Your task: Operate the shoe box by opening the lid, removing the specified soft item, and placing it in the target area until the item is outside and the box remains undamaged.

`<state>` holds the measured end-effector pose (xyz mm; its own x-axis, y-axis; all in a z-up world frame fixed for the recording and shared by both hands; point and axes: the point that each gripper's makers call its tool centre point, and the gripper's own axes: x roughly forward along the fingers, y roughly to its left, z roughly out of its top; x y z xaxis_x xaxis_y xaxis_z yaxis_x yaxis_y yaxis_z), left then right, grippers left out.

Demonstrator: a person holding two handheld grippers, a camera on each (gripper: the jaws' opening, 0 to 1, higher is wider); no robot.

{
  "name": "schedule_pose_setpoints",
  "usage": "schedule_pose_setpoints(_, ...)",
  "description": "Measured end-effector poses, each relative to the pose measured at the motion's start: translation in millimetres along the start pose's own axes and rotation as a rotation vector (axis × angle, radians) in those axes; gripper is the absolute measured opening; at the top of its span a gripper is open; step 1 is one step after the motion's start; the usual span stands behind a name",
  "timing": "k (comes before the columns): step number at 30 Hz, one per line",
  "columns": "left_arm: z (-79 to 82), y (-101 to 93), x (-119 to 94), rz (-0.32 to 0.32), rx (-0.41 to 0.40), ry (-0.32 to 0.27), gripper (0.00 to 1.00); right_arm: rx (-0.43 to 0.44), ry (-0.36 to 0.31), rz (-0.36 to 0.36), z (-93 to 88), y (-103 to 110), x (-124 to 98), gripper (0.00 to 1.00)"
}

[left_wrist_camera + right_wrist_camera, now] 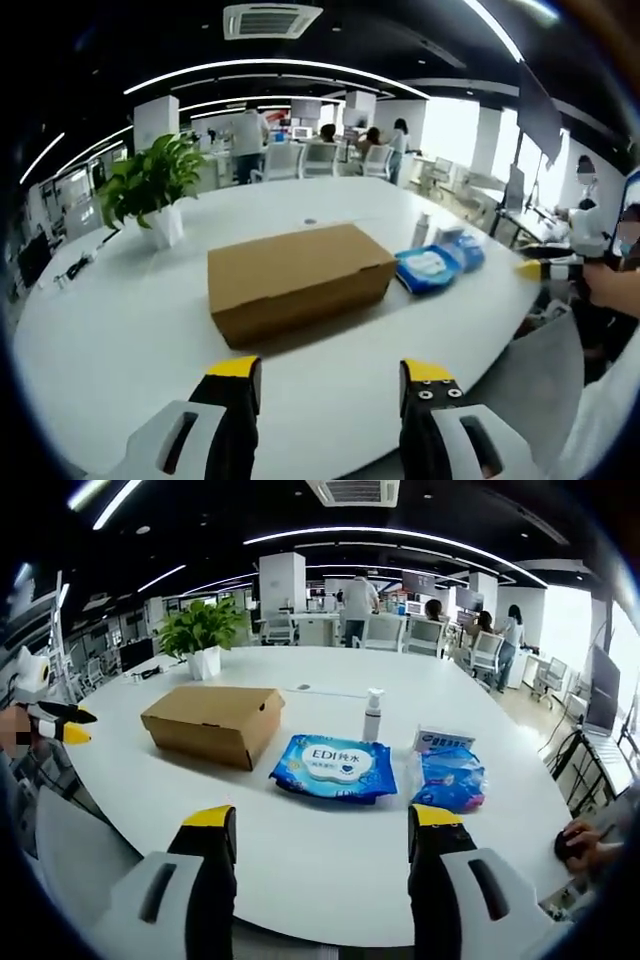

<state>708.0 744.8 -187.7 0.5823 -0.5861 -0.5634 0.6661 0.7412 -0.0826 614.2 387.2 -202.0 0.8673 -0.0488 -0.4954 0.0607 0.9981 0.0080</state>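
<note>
A closed brown cardboard shoe box [297, 278] lies on the white table [120, 340], straight ahead of my left gripper [331, 385], which is open and empty, well short of the box. In the right gripper view the same box [212, 722] sits to the left, lid down. My right gripper [323, 832] is open with nothing between its jaws, above the table's near edge. The right gripper's yellow tip [540, 268] shows at the right of the left gripper view, and the left gripper's tip [62, 723] at the left of the right gripper view.
A blue wet-wipes pack [335, 767], a smaller blue pack [448, 778] and a small spray bottle [372, 716] lie right of the box. A potted plant [152, 190] stands at the far left. People sit and stand at desks behind.
</note>
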Motion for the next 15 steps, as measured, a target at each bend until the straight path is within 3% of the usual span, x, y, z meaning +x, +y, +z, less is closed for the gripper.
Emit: schedule_pose_setpoints(15,4.7,-25.3,-5.3,-0.008,-0.054,-0.013,0.60,0.032,0.012,-0.018,-7.7,-22.5,-18.1,0.69)
